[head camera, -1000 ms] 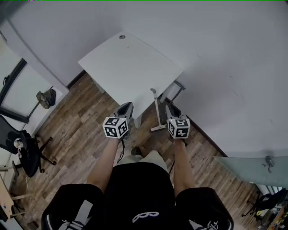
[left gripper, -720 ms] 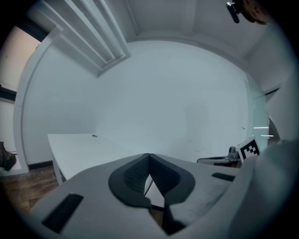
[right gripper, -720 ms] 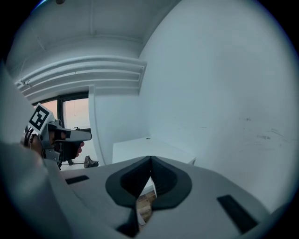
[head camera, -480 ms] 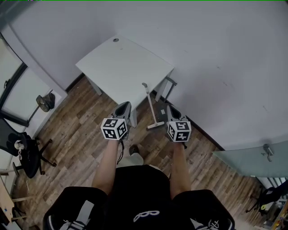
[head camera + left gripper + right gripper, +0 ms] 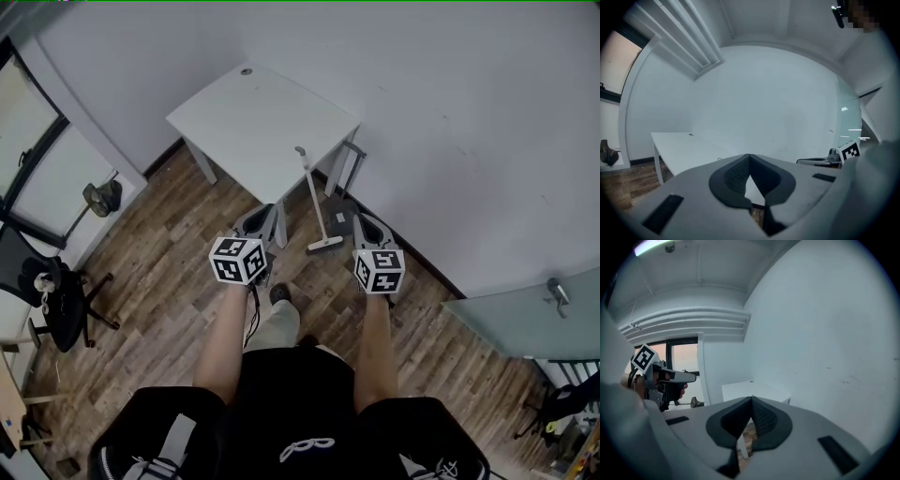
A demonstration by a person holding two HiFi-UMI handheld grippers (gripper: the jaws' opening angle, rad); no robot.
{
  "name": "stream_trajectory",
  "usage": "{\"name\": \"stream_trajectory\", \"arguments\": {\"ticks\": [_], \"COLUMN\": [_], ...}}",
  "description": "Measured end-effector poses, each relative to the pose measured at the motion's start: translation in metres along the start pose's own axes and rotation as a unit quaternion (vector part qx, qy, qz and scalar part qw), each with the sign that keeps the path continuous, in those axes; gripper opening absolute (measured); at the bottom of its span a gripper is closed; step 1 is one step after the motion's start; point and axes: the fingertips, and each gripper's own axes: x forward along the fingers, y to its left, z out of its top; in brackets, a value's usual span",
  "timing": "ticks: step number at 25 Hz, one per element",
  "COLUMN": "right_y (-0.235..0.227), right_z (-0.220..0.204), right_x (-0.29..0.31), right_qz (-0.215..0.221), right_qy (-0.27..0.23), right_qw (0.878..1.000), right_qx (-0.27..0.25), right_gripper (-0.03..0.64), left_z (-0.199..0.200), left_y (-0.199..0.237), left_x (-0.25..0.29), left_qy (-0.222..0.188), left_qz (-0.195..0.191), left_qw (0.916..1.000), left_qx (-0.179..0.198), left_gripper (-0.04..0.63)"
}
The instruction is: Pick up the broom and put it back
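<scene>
The white broom stands upright on the wooden floor, its handle leaning at the front edge of the white table and its head on the floor. A dark dustpan sits just behind it. My left gripper hangs to the left of the broom and my right gripper to its right, both apart from it. In the left gripper view the jaws meet at the tips with nothing between them. The right gripper is shut and empty too.
The grey wall runs behind the table and broom. A black office chair stands at the far left, a dark bag lies by the window, and a glass panel stands at the right. The person's legs fill the bottom of the head view.
Both grippers have drawn back from the broom, which stays leaning at the table. The right gripper was close beside the broom's head and now stands apart.
</scene>
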Motion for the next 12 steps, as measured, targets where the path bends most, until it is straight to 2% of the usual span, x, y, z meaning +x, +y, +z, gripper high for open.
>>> {"name": "stream_trajectory", "arguments": {"ticks": [12], "right_y": [0.001], "right_z": [-0.019], "right_x": [-0.066], "right_qz": [-0.007], "right_qy": [-0.001], "right_qw": [1.0], "right_qx": [0.009], "right_gripper": [0.023], "left_z": [-0.011], "left_y": [-0.045], "left_x": [-0.036], "left_qy": [-0.001], "left_qz": [-0.017], "left_qw": [0.9997], "left_qx": [0.015], "left_gripper": [0.017]}}
